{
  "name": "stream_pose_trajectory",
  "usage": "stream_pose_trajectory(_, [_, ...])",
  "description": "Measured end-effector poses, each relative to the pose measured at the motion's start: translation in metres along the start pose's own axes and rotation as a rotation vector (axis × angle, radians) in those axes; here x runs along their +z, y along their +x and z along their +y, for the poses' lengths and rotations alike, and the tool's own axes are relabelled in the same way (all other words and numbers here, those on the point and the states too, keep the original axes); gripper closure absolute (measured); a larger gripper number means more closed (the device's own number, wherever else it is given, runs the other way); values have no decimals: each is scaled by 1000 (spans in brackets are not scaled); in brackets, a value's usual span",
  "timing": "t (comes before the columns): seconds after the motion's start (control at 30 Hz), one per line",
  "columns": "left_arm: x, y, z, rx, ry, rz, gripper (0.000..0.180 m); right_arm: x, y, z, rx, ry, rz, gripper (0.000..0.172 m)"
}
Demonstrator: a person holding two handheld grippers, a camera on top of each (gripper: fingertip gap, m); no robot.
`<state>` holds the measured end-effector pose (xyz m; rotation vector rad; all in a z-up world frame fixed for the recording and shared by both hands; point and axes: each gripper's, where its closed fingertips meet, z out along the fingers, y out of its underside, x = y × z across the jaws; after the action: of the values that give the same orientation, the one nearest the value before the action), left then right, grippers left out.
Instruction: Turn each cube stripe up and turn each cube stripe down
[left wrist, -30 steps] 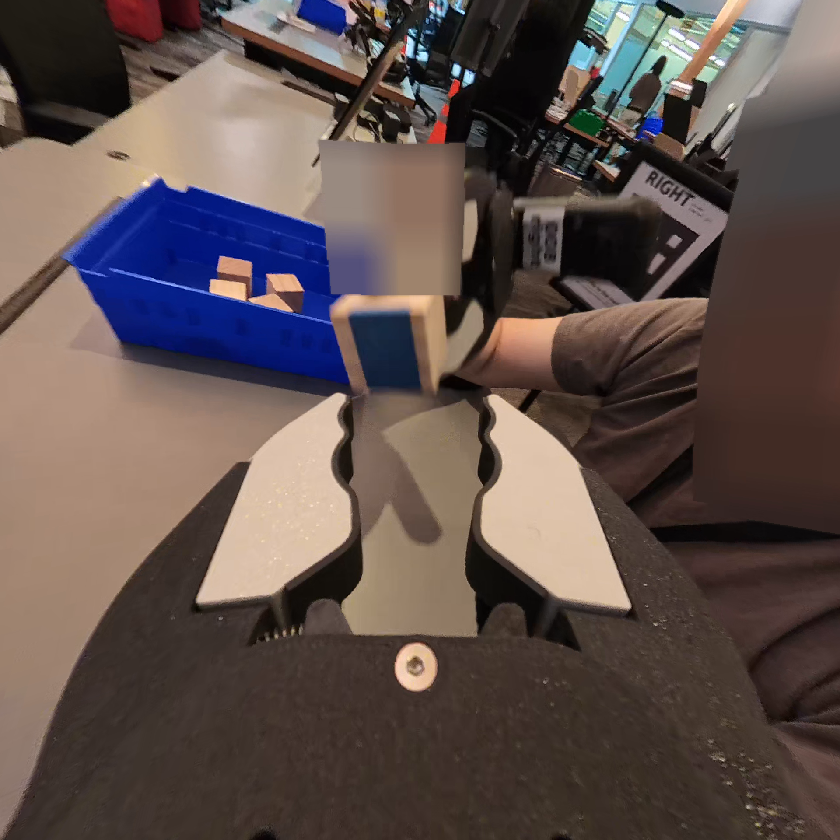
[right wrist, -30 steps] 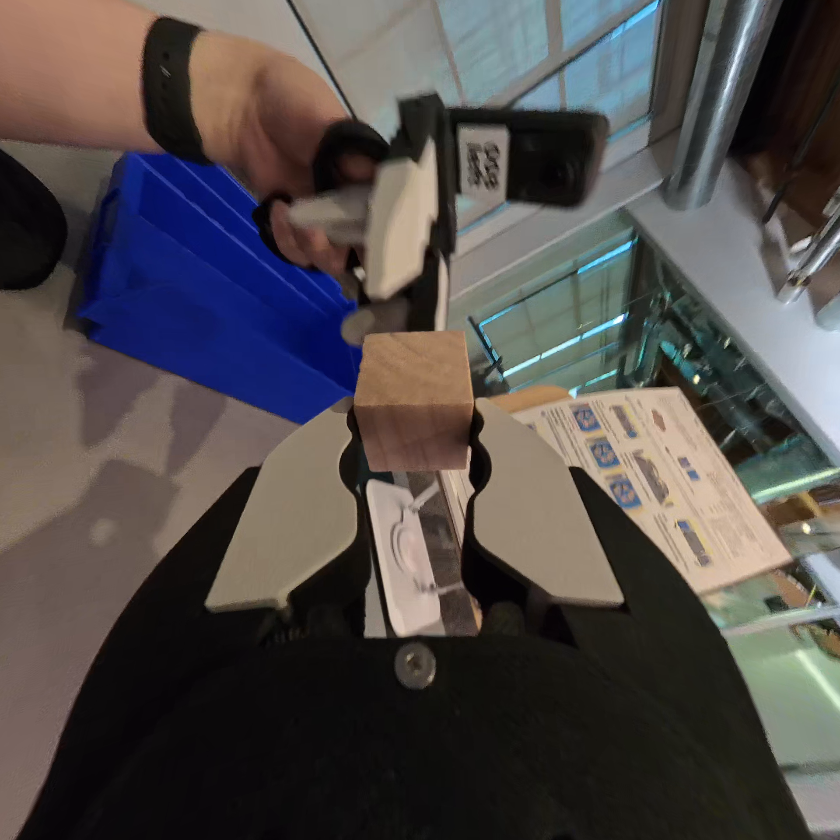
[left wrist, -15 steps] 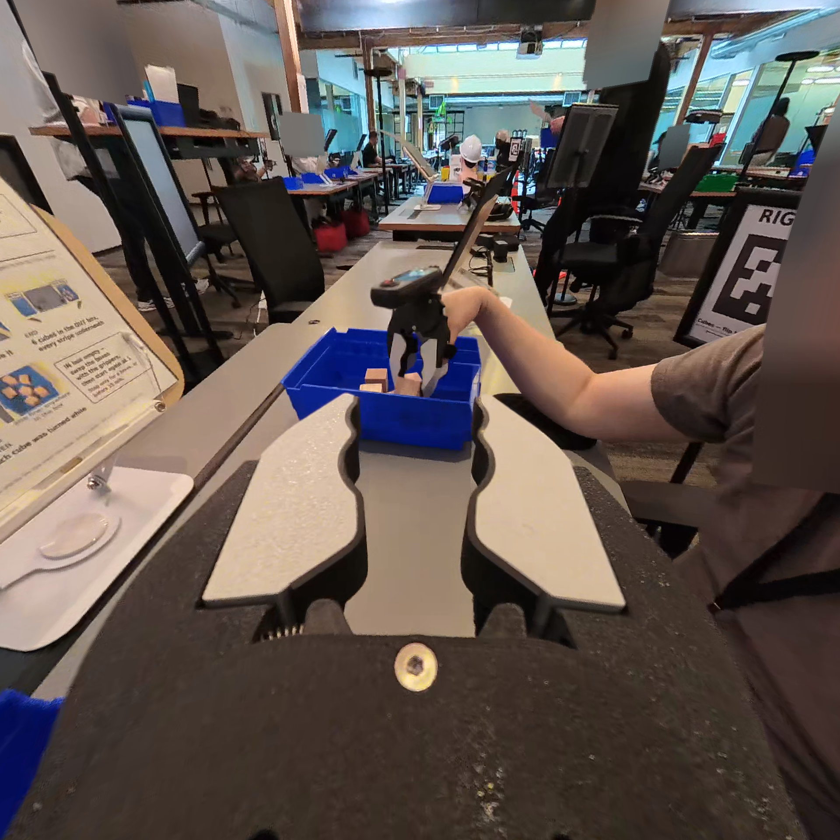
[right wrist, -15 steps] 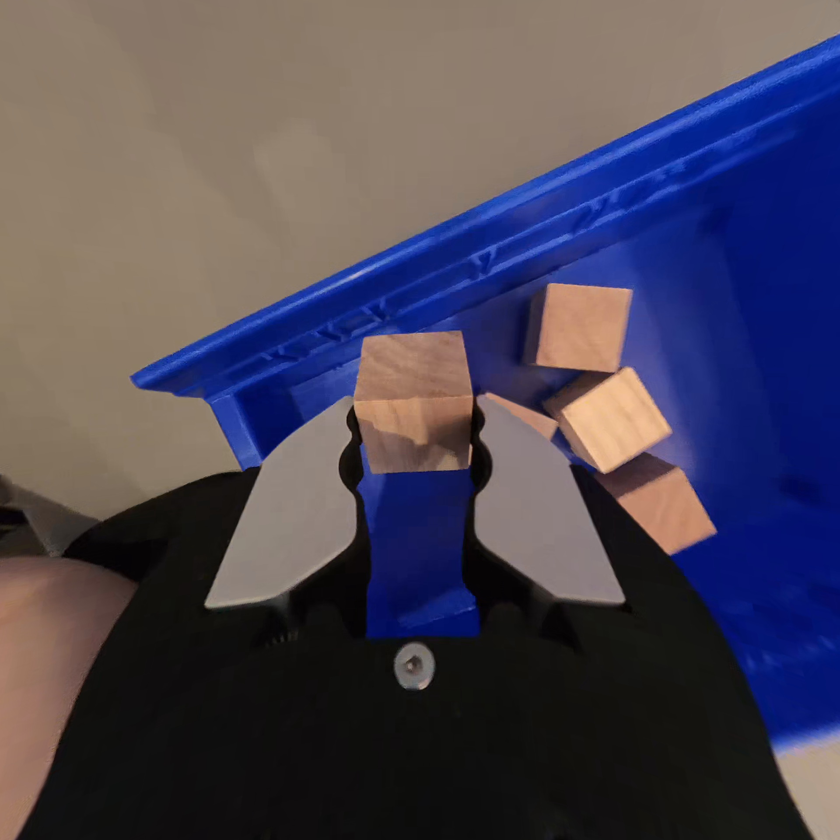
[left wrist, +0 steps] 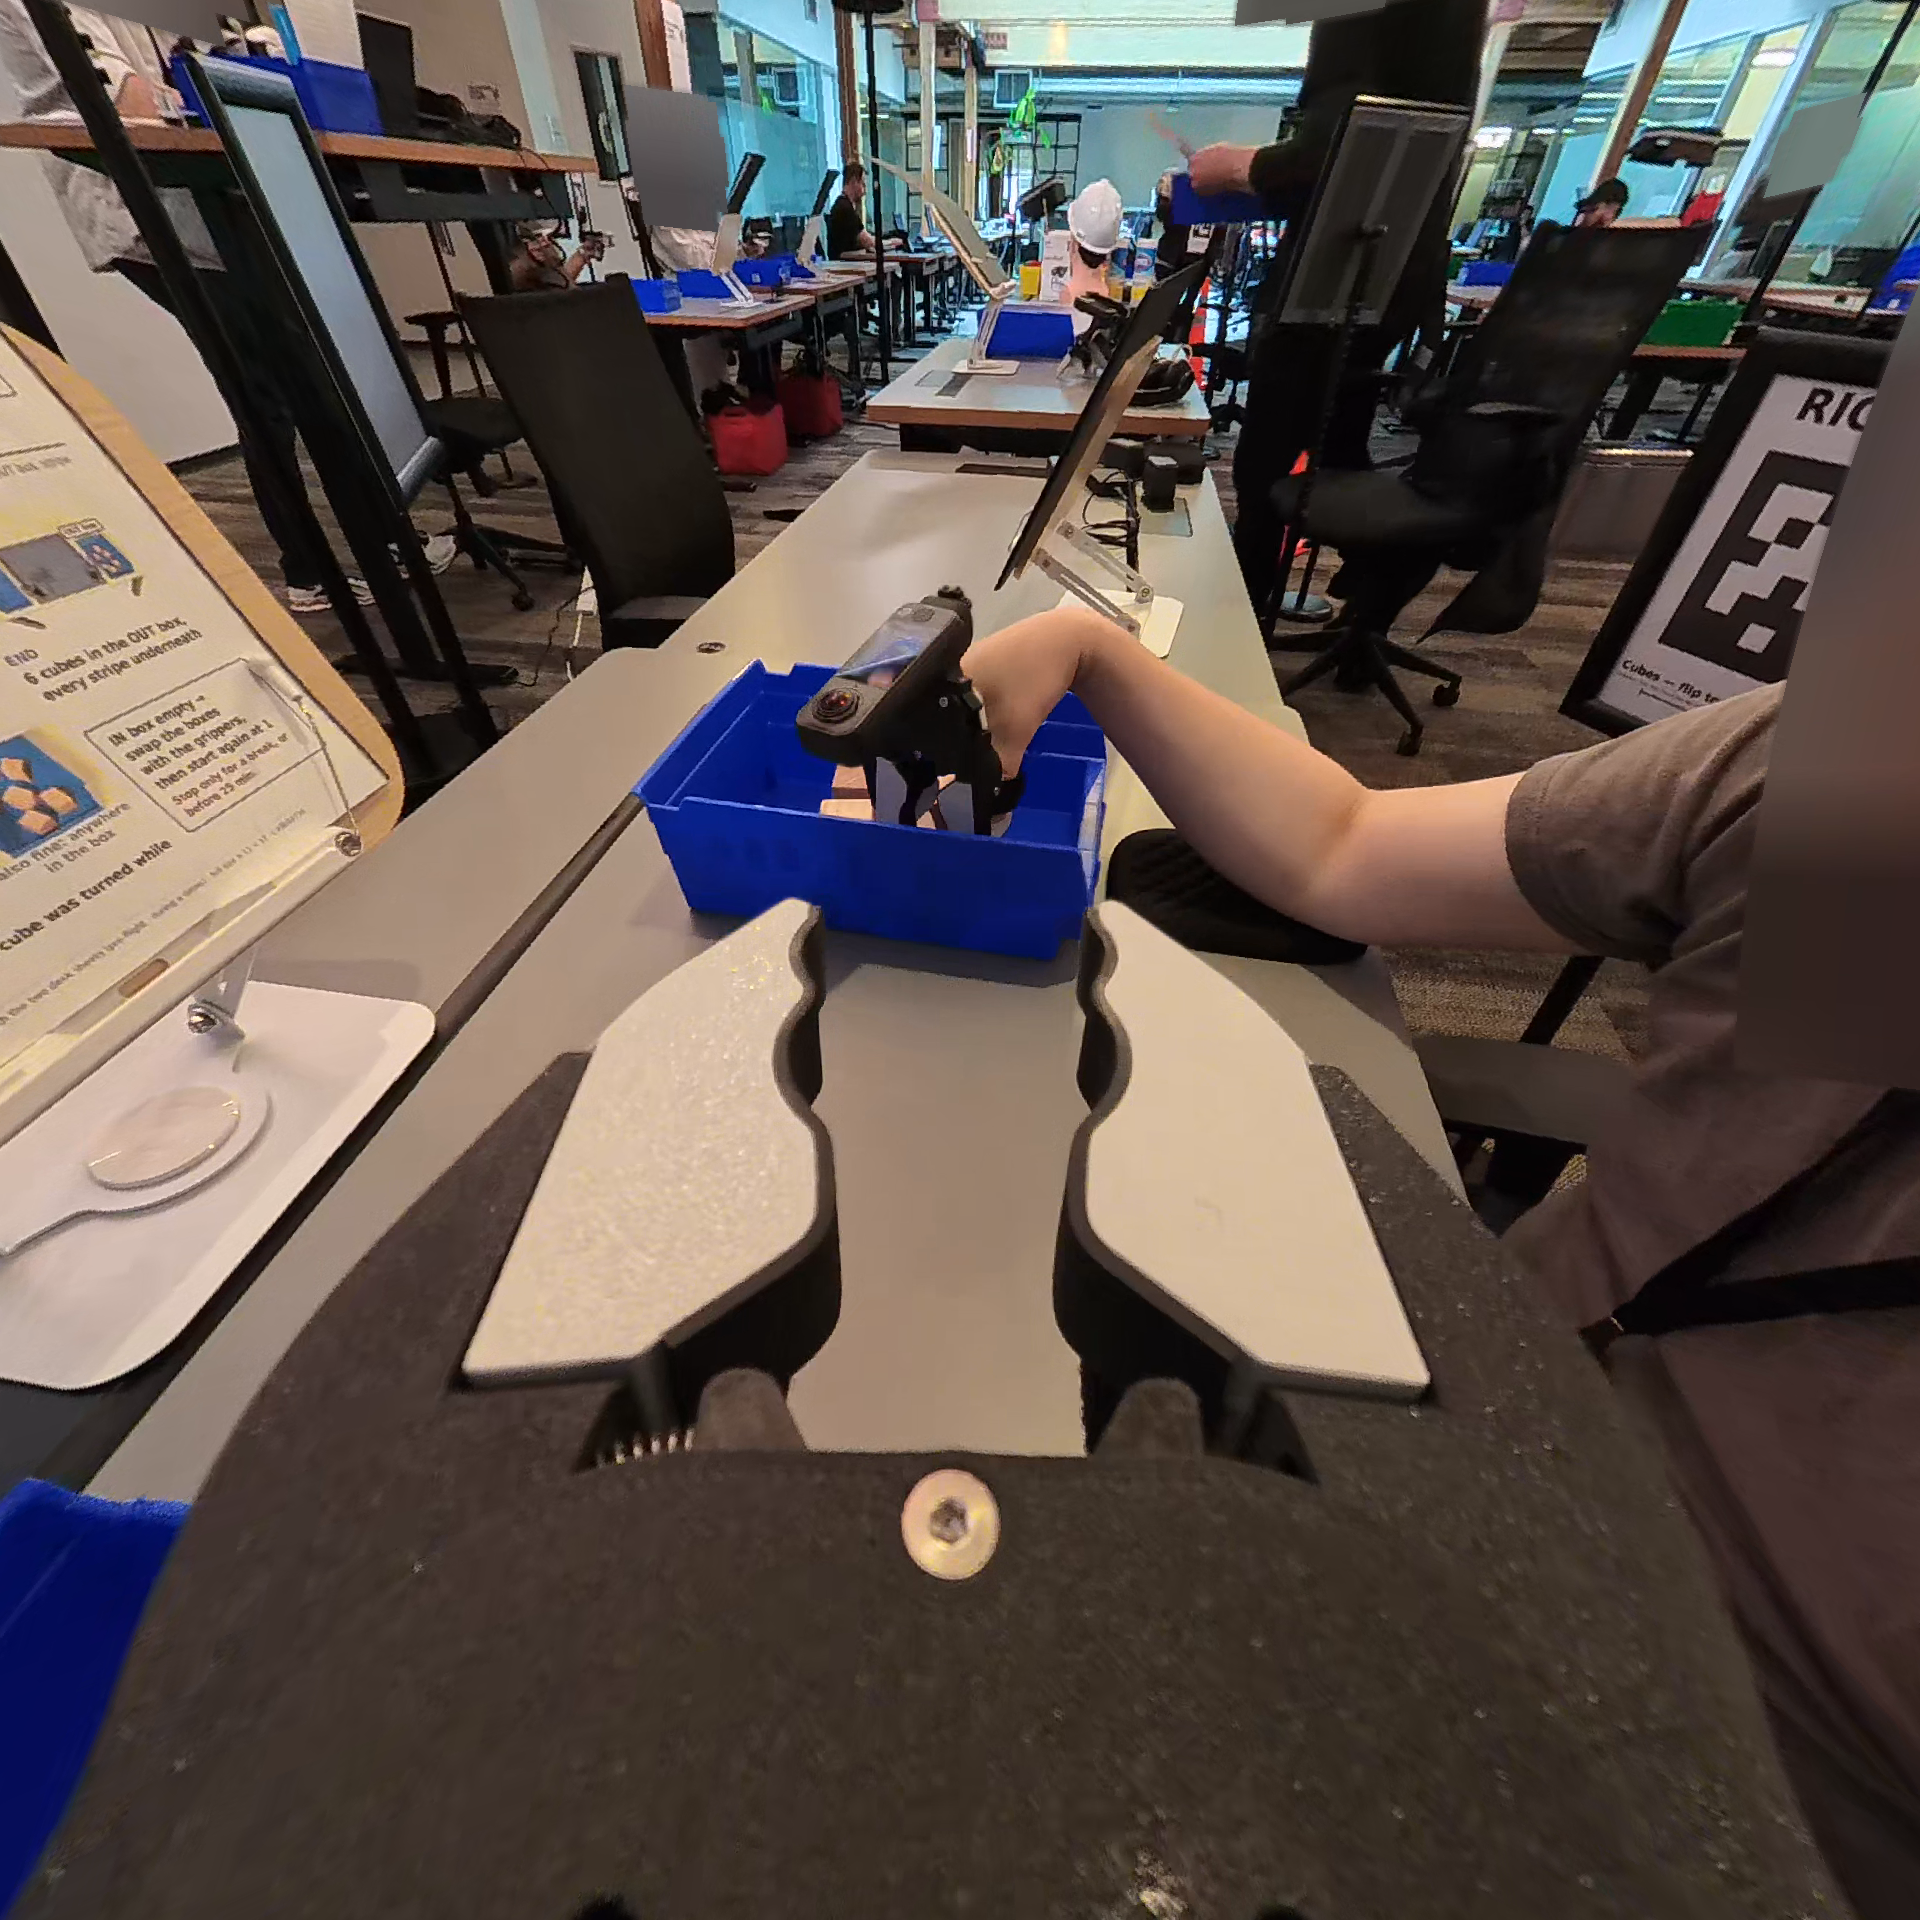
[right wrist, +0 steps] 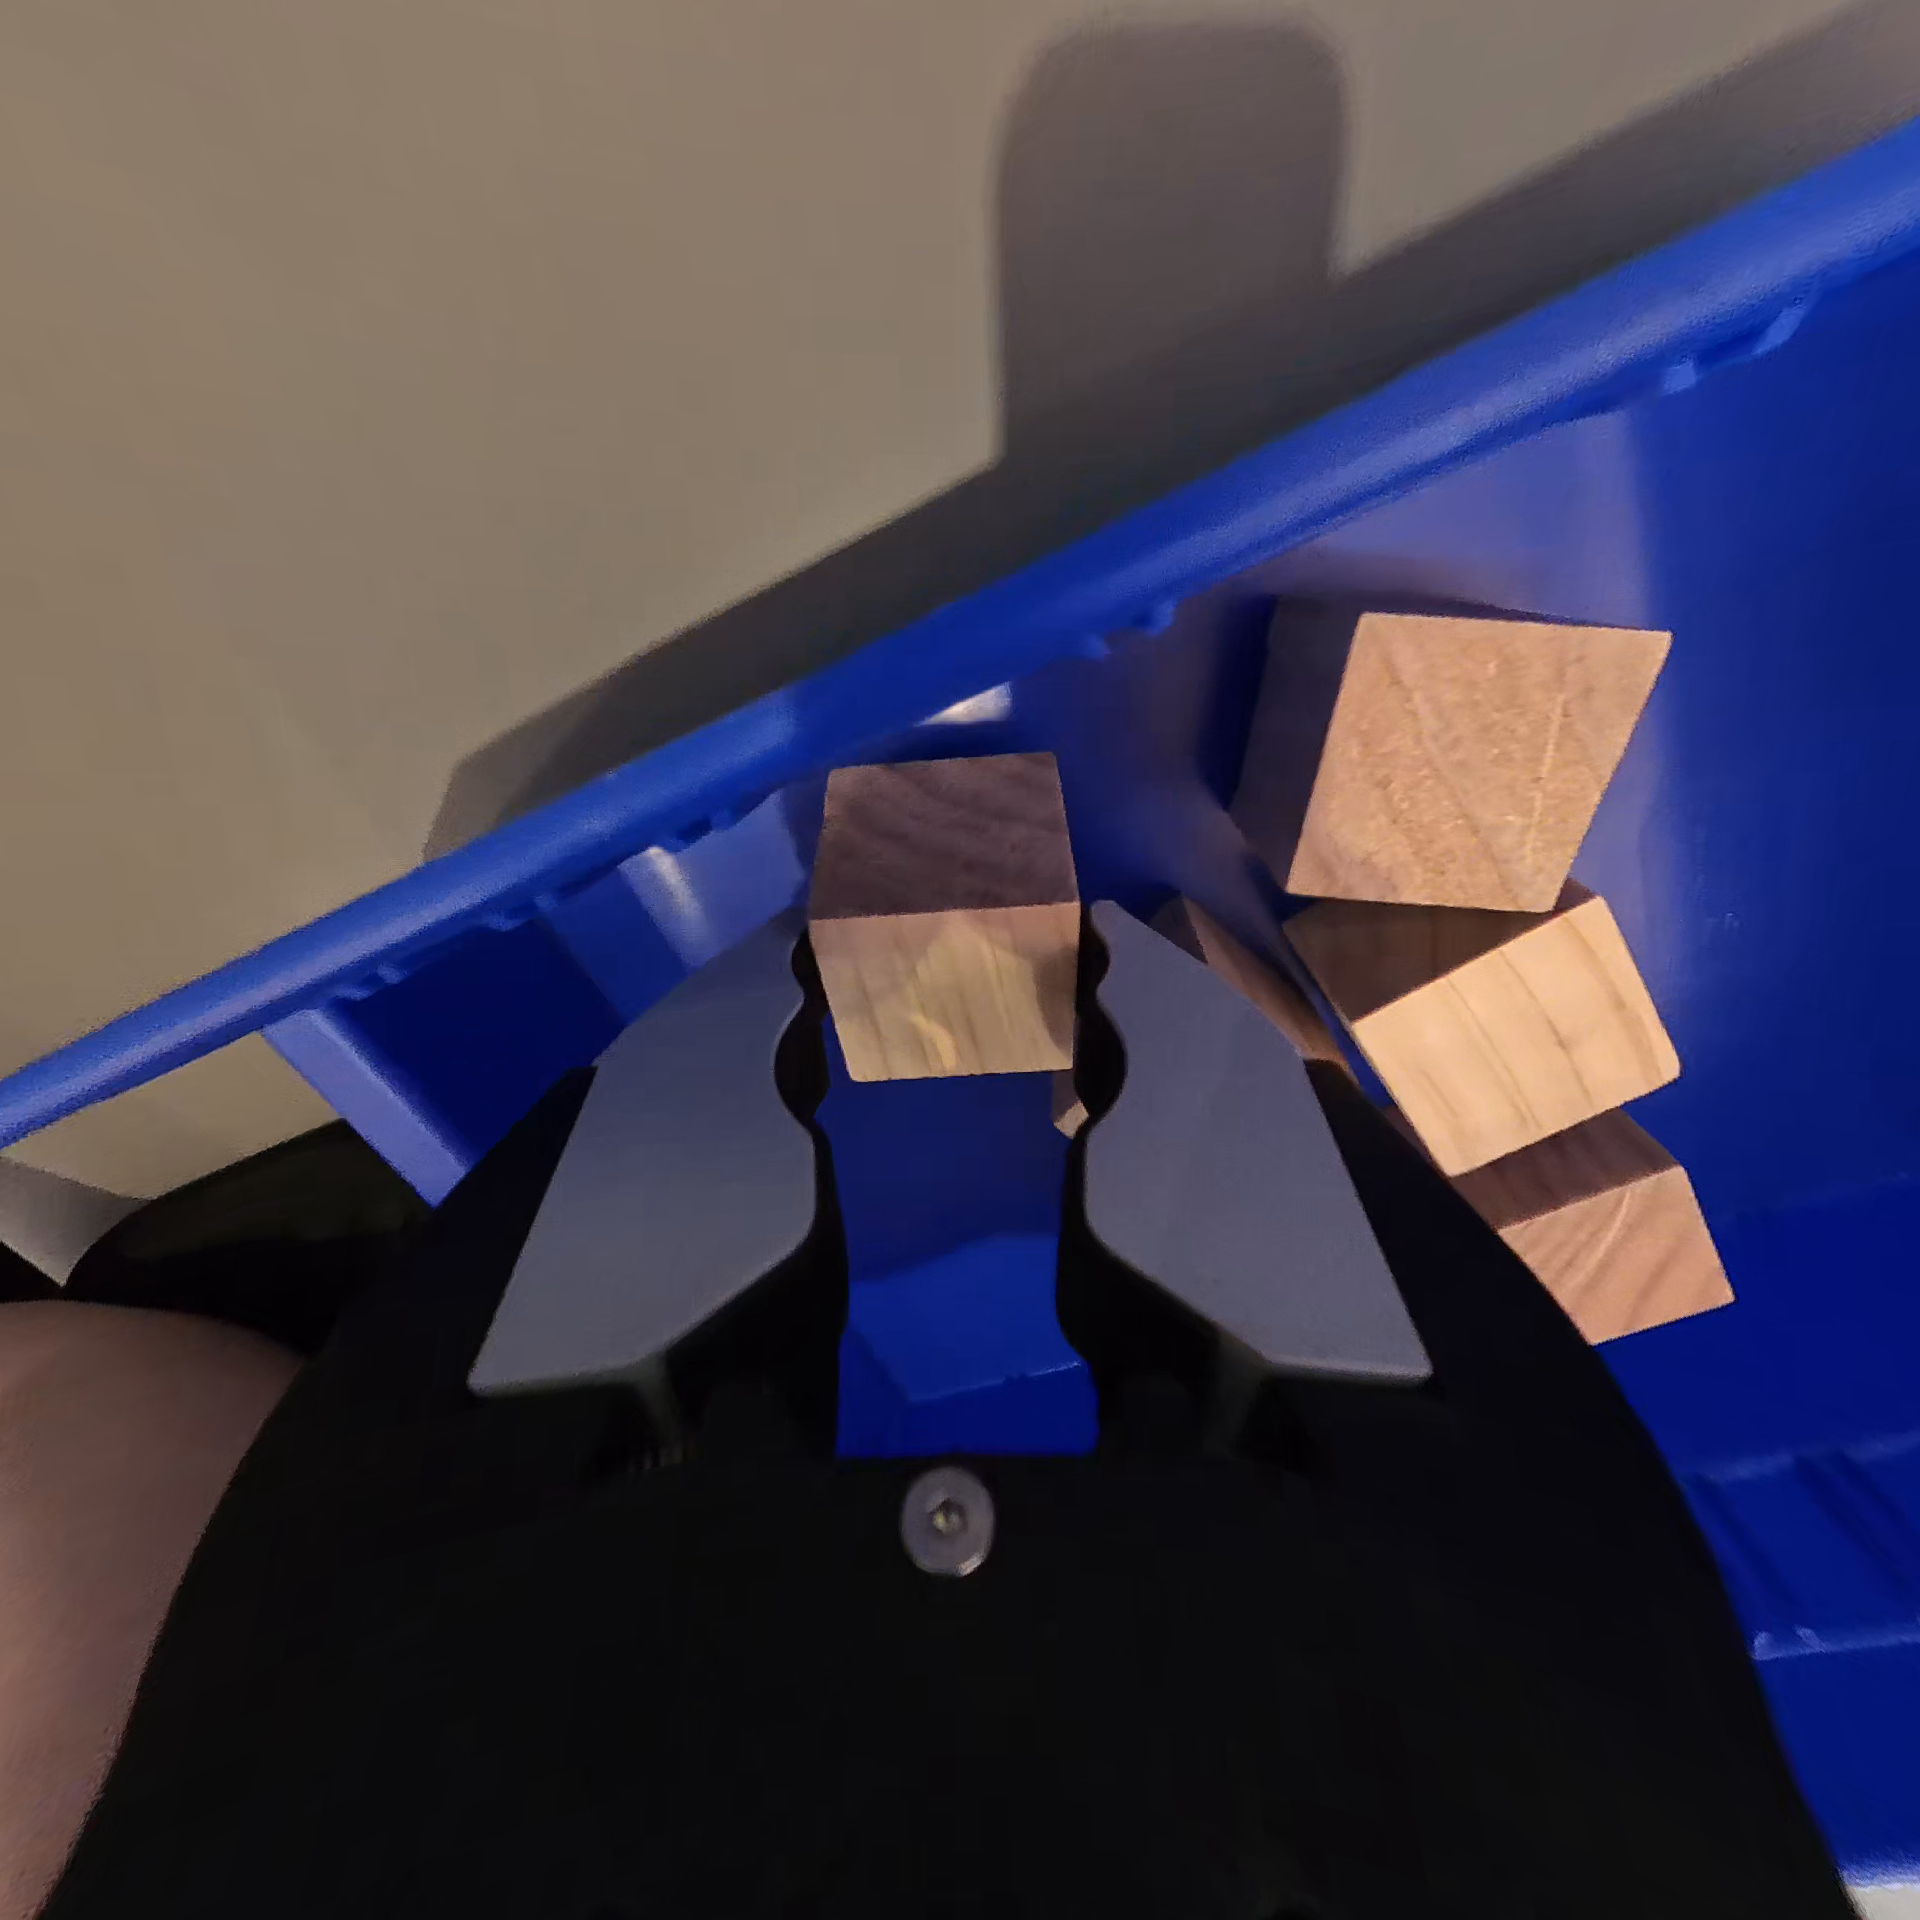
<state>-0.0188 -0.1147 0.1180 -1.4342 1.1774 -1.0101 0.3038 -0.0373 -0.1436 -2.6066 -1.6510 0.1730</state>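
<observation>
Over on the left, the left gripper point(left wrist: 948, 977) hangs above the grey table point(left wrist: 436, 894) with its fingers apart and nothing between them, just bare tabletop, well short of the blue bin point(left wrist: 873, 873). An instruction card on a stand point(left wrist: 135, 748) sits off to its left.

Moving right, the action is inside that bin. The right gripper point(right wrist: 948, 997) is down among the blocks, its fingers clamped on a wooden cube point(right wrist: 945, 997): both pads press the cube's side faces, and the cube sits at the very fingertips, poking forward past them toward the bin's near wall point(right wrist: 727, 748). No stripe shows on the faces in view, so it may well be facing down, though that cannot be confirmed from here.

Further right, three more wooden cubes point(right wrist: 1455, 758) crowd together, touching one another, just beside the right finger.

The step looks like setting this cube down in the bin. To do it well: lower it flat to the bin floor, stay off the neighbouring pile, then part the fingers without tipping it.
</observation>
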Motion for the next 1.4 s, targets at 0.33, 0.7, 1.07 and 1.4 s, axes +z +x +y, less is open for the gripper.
stream_pose_trajectory(0.33, [-96,-96,29,-32,-176,-647,132,-91,27,20,136,308,269,125])
stream_pose_trajectory(0.7, [-245,-169,143,-446,-467,-1182,125,-69,112,137,947,220,346,109])
stream_pose_trajectory(1.07, [-249,-160,217,-749,-741,-1118,119,-42,94,123,982,171,134,164])
stream_pose_trajectory(1.4, [-233,-144,275,-1075,-892,-958,154,-39,73,105,989,85,85,164])
